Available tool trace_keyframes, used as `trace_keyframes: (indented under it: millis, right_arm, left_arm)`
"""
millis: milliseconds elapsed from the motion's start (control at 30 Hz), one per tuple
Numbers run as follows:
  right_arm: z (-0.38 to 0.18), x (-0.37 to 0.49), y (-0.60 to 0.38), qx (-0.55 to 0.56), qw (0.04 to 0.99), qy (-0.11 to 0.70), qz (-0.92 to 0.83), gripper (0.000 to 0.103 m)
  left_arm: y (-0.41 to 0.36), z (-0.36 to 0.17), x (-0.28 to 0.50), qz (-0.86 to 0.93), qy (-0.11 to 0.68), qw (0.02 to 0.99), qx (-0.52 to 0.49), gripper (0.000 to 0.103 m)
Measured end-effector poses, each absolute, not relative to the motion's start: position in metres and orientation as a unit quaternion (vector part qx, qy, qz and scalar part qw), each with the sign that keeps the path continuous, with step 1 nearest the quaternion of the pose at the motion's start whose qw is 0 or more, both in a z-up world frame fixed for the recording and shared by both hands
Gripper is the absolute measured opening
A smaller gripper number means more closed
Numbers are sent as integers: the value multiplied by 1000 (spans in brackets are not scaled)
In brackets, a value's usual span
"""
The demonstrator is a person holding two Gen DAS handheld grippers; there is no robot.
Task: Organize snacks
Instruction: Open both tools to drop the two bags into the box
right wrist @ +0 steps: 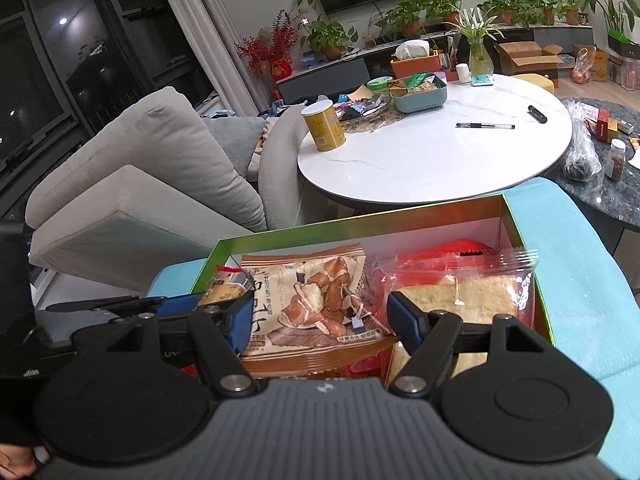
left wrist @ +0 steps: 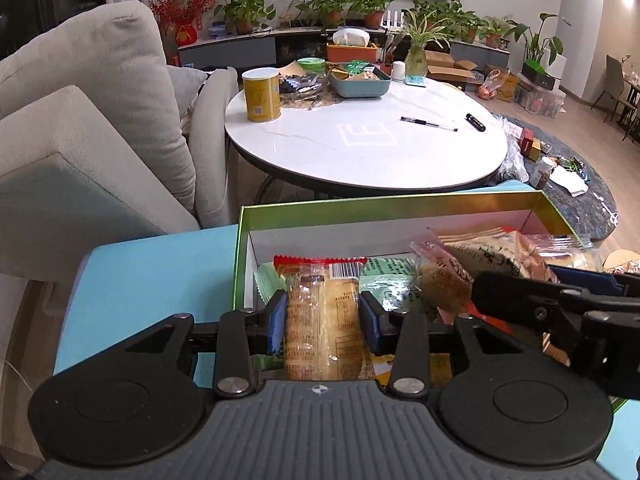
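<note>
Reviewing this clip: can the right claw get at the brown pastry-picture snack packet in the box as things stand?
Probably yes. The right claw is open with its blue fingers either side of the brown pastry packet, which lies on top in the green box; nothing covers it.

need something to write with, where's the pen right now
The pen lies on the white round table, toward its right side in the left wrist view, just left of a black marker and beyond the snack box.

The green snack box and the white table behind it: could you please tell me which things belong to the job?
Job: green box, clear-wrapped cake in left gripper, brown pastry packet, right gripper.

Lying about: yellow can, pen, teal basket.
</note>
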State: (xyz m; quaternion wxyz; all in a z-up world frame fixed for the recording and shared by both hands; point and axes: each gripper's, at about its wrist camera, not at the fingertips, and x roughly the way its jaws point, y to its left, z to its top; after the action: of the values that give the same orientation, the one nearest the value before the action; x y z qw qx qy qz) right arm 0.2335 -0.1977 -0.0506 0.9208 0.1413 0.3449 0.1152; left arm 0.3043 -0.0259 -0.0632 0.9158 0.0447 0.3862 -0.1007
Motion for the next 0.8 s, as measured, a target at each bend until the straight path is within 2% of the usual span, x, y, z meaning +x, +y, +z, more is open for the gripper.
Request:
trace_keyframes:
  millis: [67, 133, 800]
  right_arm:
    - [-51, 234, -197, 141, 921, 345, 115, 85]
    - [-50, 233, -199, 148, 921, 342, 115, 85]
    - [-27, 185, -190, 143, 933, 314, 105, 85]
  left_arm:
    - [-26, -64, 303, -96, 389, 915, 48, 44]
    - [-25, -64, 302, -94, 387, 916, 49, 58]
    - [-16, -35, 243, -85, 326, 938, 85, 86]
